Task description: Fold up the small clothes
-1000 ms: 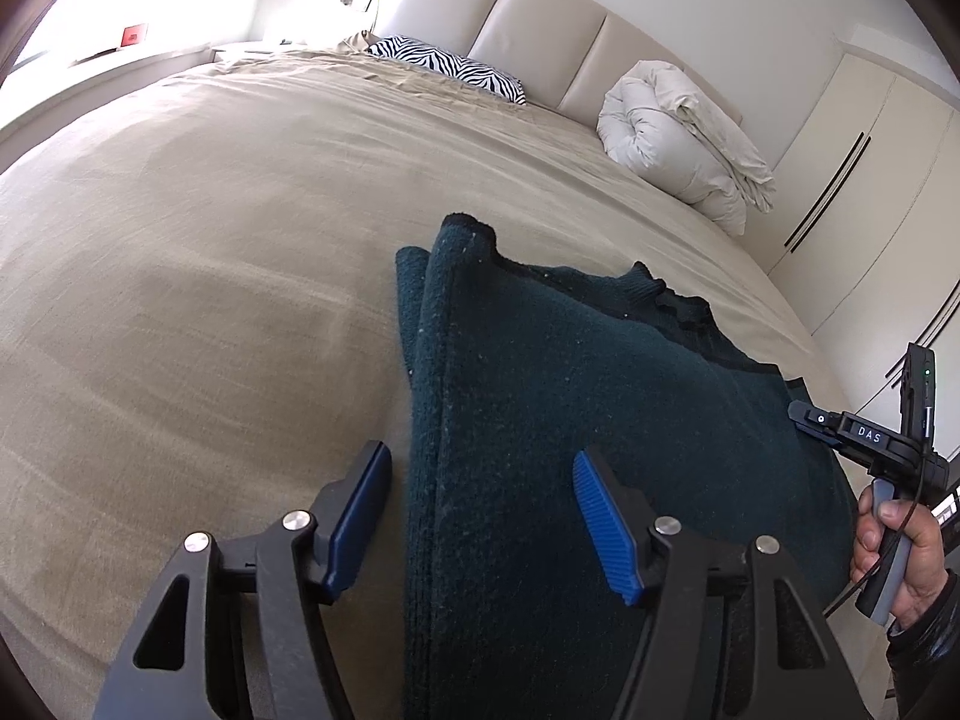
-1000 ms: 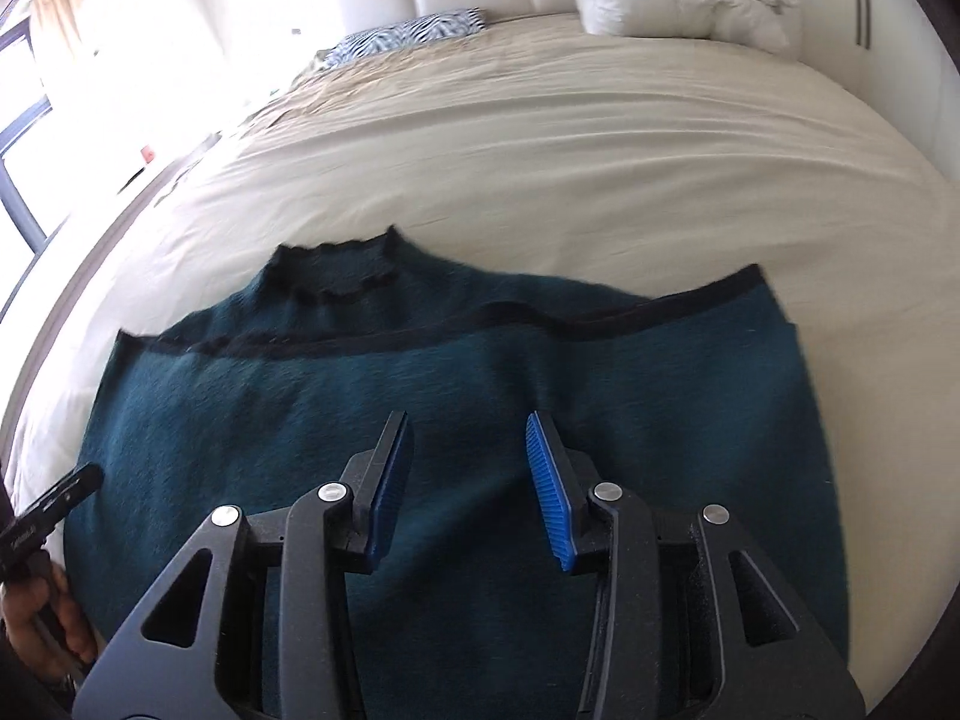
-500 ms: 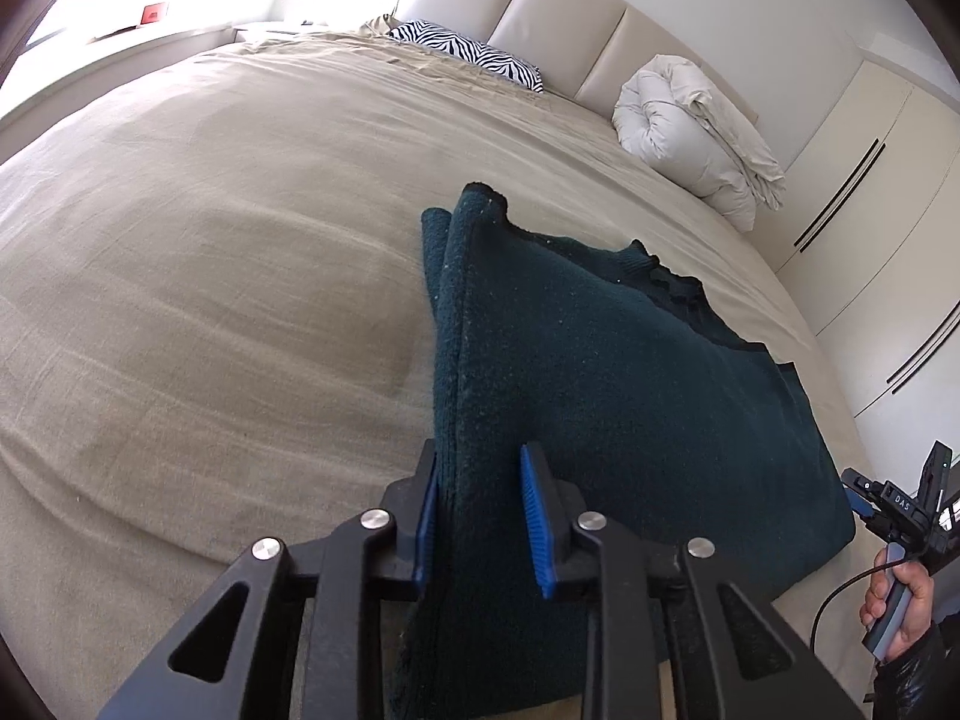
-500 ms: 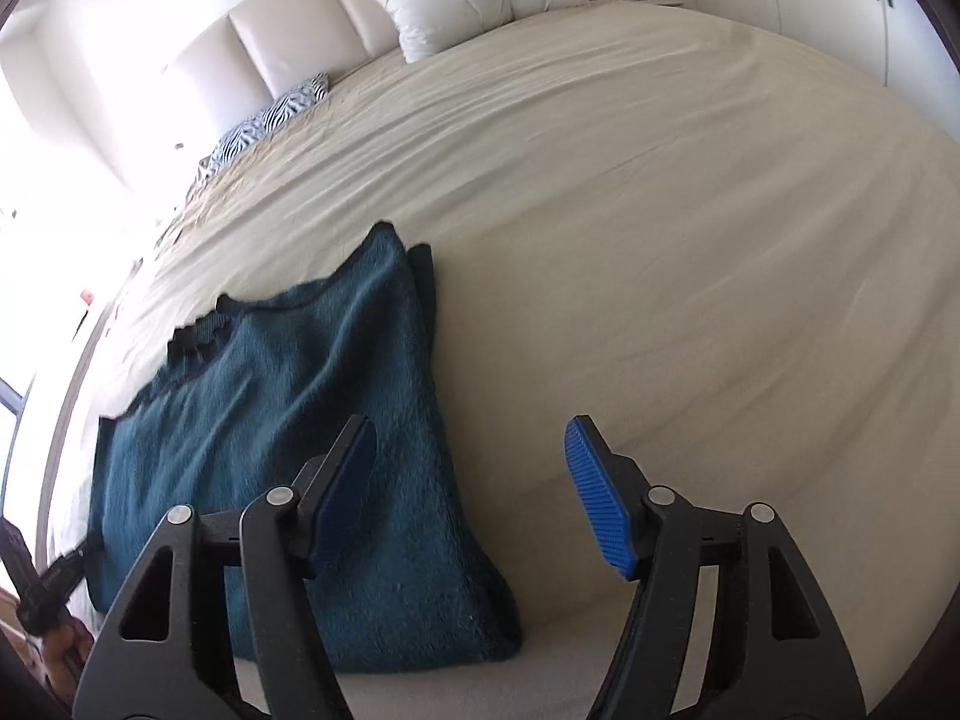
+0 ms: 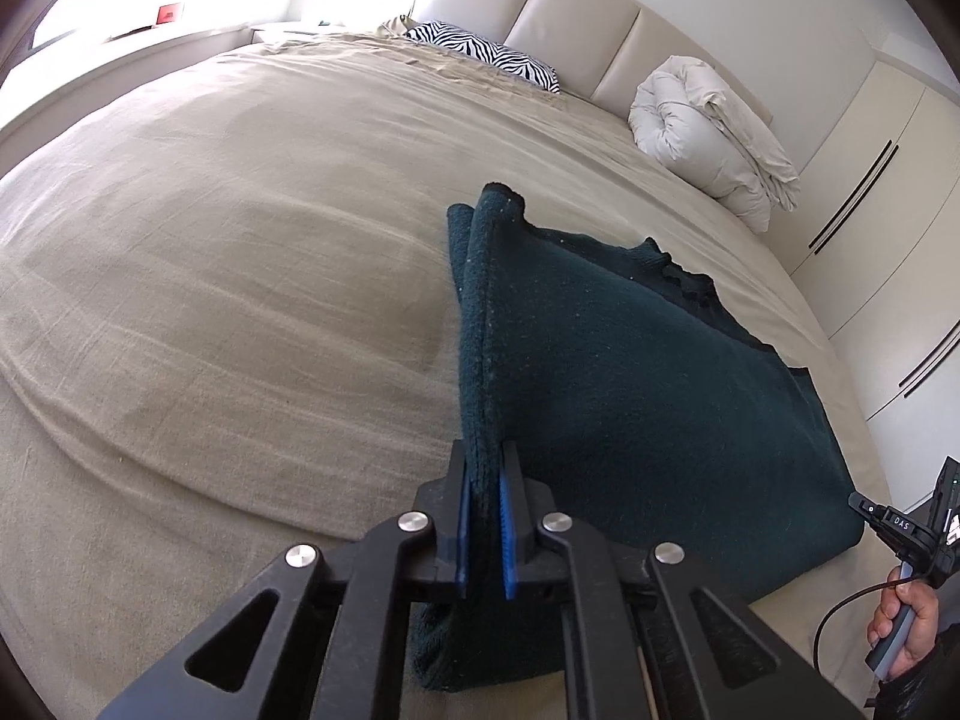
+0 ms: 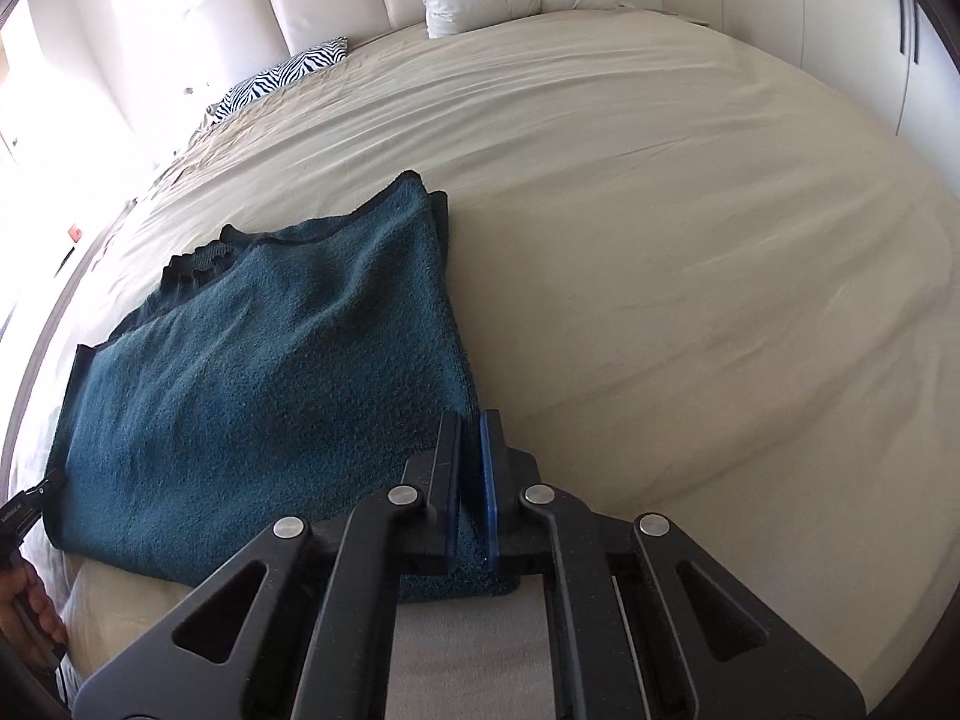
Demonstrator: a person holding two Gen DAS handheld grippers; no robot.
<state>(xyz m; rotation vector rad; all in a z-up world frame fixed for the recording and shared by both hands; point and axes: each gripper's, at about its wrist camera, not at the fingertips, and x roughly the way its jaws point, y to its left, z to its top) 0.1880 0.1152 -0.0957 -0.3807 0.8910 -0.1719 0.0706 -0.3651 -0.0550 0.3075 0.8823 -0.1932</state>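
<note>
Dark teal knitted sweater (image 5: 630,396) lies folded on the near part of a wide bed with a beige linen cover (image 5: 210,276), neckline with dark ribbed trim turned toward the headboard. Left tongs (image 5: 482,510): black frame, blue ribbed pads, jaws have just been closing and now stand narrow, clamped on the sweater's near left edge; the doubled fabric edge rises between the pads and runs straight ahead from them. The rest of the garment spreads to the right of the left tongs, ending at a corner beside the other tool and the hand (image 5: 906,618) that grips its handle, cable trailing below. Right tongs (image 6: 471,474): jaws have just been closing too, now almost together, pinching the sweater's near right corner; teal fabric shows between and under the pads. From the right tongs the sweater stretches away to the left, bare bed cover to the right. Far ahead of both tongs: a zebra-striped pillow (image 5: 486,54) and a rolled cream duvet (image 5: 714,138) against the padded cream headboard (image 5: 576,24). White wardrobe doors with dark bar handles (image 5: 870,192) stand right of the bed in the left wrist view. Left hand's fingers barely visible at the right wrist view's lower left edge.
</note>
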